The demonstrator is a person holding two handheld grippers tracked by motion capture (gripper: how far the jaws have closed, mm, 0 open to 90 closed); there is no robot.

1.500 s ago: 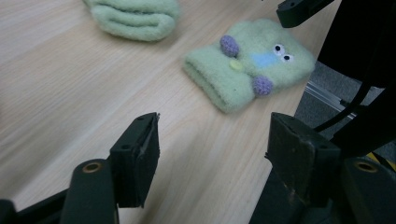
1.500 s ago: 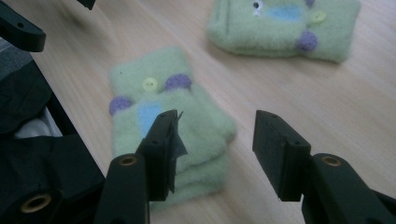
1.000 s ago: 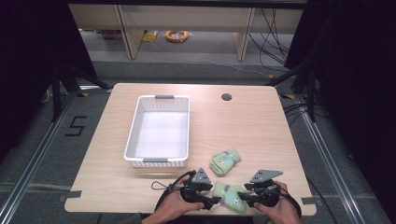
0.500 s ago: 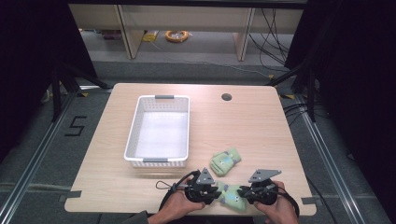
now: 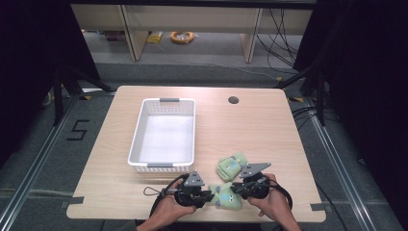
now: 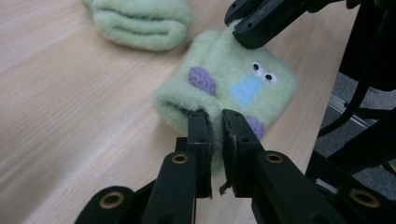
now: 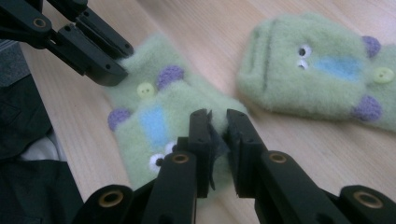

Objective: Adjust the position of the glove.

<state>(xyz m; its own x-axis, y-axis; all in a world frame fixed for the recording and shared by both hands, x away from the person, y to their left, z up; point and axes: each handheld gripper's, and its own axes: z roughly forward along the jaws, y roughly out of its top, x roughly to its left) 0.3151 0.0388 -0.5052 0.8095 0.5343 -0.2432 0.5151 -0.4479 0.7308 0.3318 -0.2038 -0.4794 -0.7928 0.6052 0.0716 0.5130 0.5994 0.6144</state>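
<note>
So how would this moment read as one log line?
left claw: gripping near mitten | right claw: gripping same mitten | second mitten: lying nearby | basket: empty

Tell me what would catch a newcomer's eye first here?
Most striking is the fuzzy green mitten with a blue patch and googly eyes at the table's near edge, pinched from both ends: the left gripper has just closed on one end, the right gripper on the other. A matching second mitten lies just beyond it, and an empty white basket sits to the left on the wooden table.
</note>
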